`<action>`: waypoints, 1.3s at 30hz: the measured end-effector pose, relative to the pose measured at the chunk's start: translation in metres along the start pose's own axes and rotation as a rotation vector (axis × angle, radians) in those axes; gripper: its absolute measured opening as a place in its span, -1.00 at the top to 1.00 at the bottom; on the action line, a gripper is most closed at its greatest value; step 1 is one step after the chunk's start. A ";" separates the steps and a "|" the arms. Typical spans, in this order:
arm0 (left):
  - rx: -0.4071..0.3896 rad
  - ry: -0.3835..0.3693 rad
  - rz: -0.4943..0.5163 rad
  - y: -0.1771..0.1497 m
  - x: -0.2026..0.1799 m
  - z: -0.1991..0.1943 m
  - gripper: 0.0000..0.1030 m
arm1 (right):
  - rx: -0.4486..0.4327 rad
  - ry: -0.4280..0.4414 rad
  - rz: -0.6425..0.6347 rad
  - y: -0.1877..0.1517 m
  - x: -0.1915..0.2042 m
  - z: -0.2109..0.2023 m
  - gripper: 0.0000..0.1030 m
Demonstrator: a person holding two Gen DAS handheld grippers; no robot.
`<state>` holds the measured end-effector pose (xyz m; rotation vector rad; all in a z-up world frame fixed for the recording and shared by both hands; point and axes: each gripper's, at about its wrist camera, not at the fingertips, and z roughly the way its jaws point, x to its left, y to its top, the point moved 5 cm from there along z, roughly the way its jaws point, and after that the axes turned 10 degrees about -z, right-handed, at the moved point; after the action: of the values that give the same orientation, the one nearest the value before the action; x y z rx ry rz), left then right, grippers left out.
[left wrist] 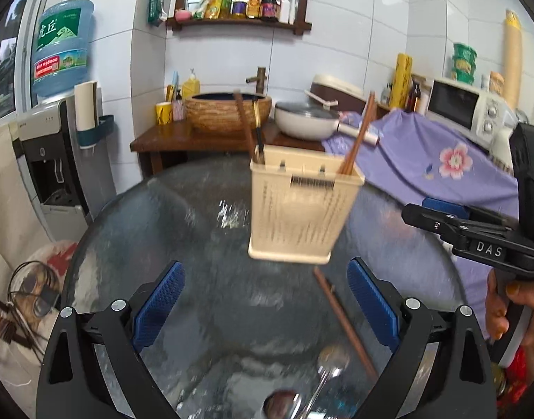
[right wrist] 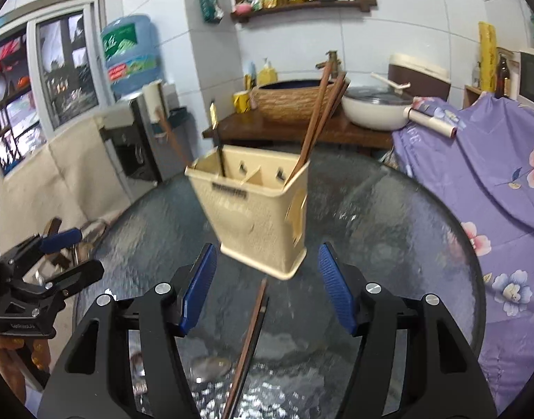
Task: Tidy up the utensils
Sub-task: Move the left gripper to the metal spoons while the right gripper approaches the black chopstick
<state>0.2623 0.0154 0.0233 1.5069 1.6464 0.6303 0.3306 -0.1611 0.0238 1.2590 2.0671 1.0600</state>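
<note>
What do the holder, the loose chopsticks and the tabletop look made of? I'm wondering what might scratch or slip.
Holder: cream plastic, matte, moulded with perforated walls. Loose chopsticks: dark brown, probably wood, dull finish. Tabletop: dark textured glass, judging by rippled glints. Spoon: shiny, likely metal.

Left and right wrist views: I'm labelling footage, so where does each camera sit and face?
Left wrist: on the left gripper, facing the beige plastic utensil holder; right gripper and hand show.
Right wrist: on the right gripper, facing the holder from its other side; left gripper shows.
Shared: holder, round glass table, brown wooden chopsticks.
</note>
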 end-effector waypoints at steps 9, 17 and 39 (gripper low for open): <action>0.174 -0.008 -0.086 -0.067 0.035 0.009 -0.40 | 0.142 0.058 -0.024 -0.066 0.025 0.032 -0.18; 0.218 0.006 -0.063 -0.105 0.030 0.010 -0.24 | 0.203 0.049 -0.038 -0.097 0.034 0.047 -0.18; 0.328 -0.065 0.121 -0.129 -0.022 0.036 -0.24 | 0.354 -0.012 0.001 -0.114 0.018 0.092 0.31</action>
<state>0.2164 -0.0331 -0.0951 1.8529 1.6769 0.3815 0.3325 -0.1430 -0.1225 1.4262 2.3145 0.7015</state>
